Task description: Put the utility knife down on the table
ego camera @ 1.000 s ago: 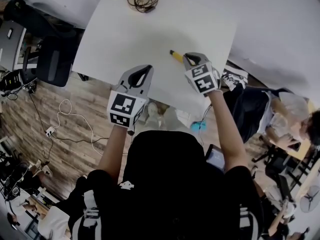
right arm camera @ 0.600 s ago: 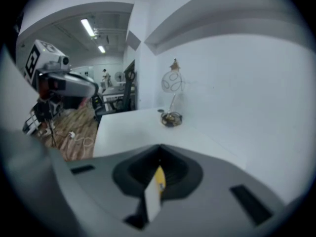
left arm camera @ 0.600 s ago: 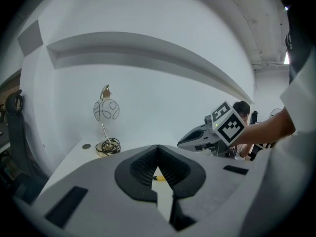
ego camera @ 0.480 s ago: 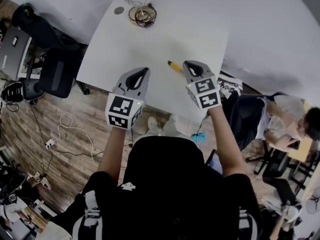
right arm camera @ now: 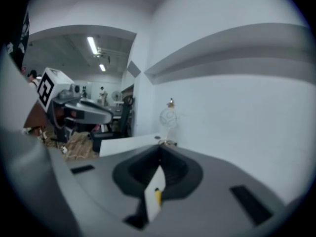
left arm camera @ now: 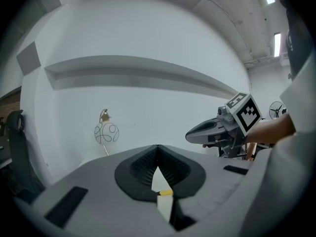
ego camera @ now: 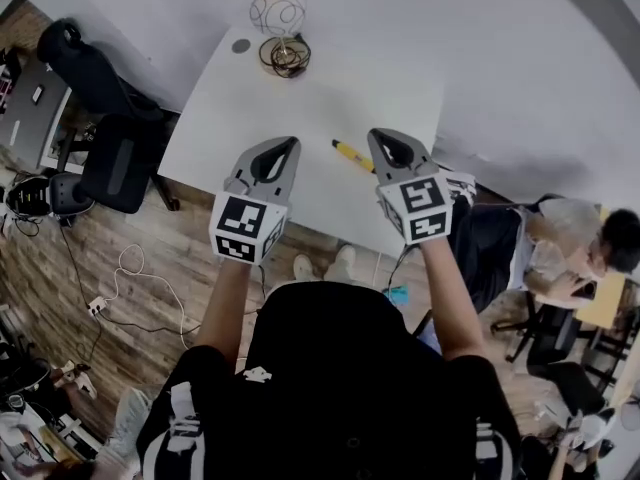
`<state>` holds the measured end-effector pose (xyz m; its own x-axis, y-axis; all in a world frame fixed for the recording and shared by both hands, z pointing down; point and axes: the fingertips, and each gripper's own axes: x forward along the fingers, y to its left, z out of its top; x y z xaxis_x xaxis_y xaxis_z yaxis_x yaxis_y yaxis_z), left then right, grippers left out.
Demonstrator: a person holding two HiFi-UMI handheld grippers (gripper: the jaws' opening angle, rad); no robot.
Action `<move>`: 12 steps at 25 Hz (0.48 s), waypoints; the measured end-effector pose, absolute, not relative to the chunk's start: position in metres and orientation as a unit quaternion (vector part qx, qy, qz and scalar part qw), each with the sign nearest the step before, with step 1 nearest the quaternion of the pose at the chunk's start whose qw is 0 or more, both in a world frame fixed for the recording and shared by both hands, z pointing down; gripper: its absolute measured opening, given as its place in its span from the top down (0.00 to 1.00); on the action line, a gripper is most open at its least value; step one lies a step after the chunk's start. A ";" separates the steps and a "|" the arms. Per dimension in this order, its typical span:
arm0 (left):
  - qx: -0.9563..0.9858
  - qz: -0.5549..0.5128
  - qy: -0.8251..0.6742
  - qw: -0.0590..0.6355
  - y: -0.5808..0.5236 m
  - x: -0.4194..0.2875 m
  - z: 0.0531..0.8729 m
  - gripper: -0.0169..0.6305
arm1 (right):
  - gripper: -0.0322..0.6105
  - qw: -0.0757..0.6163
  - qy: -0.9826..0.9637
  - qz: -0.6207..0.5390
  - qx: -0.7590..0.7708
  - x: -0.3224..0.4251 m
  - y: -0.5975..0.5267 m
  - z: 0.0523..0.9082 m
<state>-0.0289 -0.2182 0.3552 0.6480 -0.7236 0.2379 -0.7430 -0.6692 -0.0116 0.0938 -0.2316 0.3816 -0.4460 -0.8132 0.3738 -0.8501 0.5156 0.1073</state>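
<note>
utility knife (ego camera: 349,154): yellow | table (ego camera: 300,98): white | office chair (ego camera: 115,168): black

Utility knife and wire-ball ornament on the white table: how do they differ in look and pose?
The utility knife is a slim yellow bar; the wire-ball ornament is a round, open wire cage. The utility knife lies flat, beside the right gripper's tip in the head view; the wire-ball ornament stands upright at the table's far edge. Both rest on the white table, unheld.
</note>
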 end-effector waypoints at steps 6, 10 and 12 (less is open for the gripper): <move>0.909 0.093 -0.405 0.016 -0.212 -0.026 0.328 0.95 | 0.90 0.179 -0.841 0.023 0.509 0.102 -0.222 0.350; 0.911 0.080 -0.404 -0.008 -0.209 -0.022 0.305 0.95 | 0.90 0.151 -0.839 0.009 0.523 0.108 -0.216 0.324; 0.912 0.072 -0.404 -0.019 -0.207 -0.020 0.293 0.95 | 0.90 0.136 -0.838 0.003 0.529 0.110 -0.212 0.312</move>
